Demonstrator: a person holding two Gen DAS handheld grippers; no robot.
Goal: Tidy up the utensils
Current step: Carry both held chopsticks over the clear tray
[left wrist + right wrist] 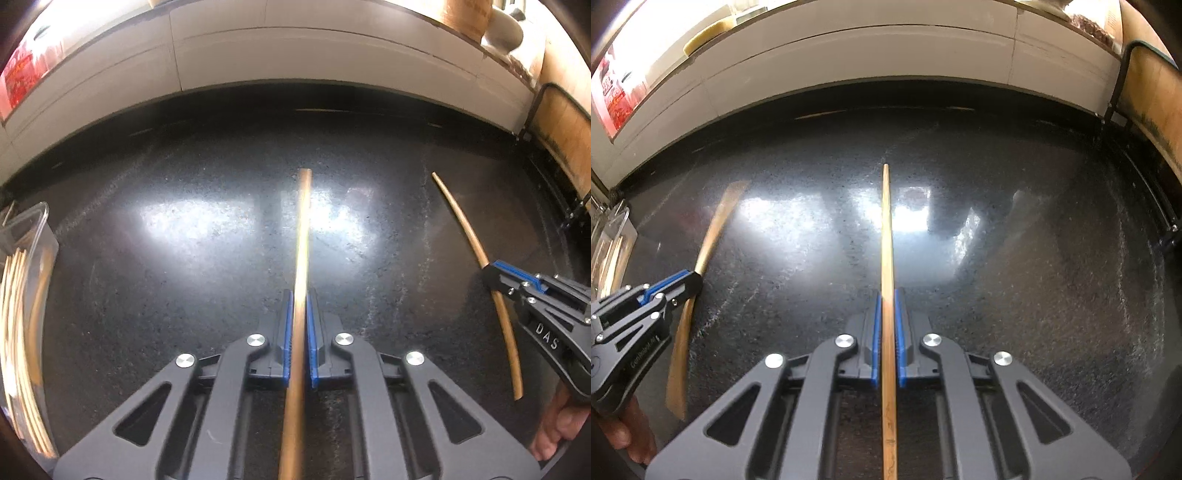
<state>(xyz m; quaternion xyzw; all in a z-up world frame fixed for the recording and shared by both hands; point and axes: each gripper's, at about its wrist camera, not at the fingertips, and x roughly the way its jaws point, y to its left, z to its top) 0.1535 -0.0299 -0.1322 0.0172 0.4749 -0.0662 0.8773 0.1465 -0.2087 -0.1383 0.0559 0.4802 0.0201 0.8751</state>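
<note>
Both grippers hold wooden chopsticks over a dark speckled counter (184,280). In the left wrist view, my left gripper (300,295) is shut on a chopstick (303,229) that runs straight ahead between the blue pads. At the right edge, my right gripper (493,271) clamps a second, thinner chopstick (463,218). The right wrist view shows my right gripper (887,293) shut on that thin chopstick (886,229). My left gripper (692,277) appears at the left with its chopstick (716,225). A clear container (33,229) holding several chopsticks stands at the far left.
White drawer fronts (295,55) line the back of the counter. A black wire rack holding a wooden board (561,133) stands at the right. The clear container (613,229) sits at the left edge. A person's hand (561,424) grips the right tool.
</note>
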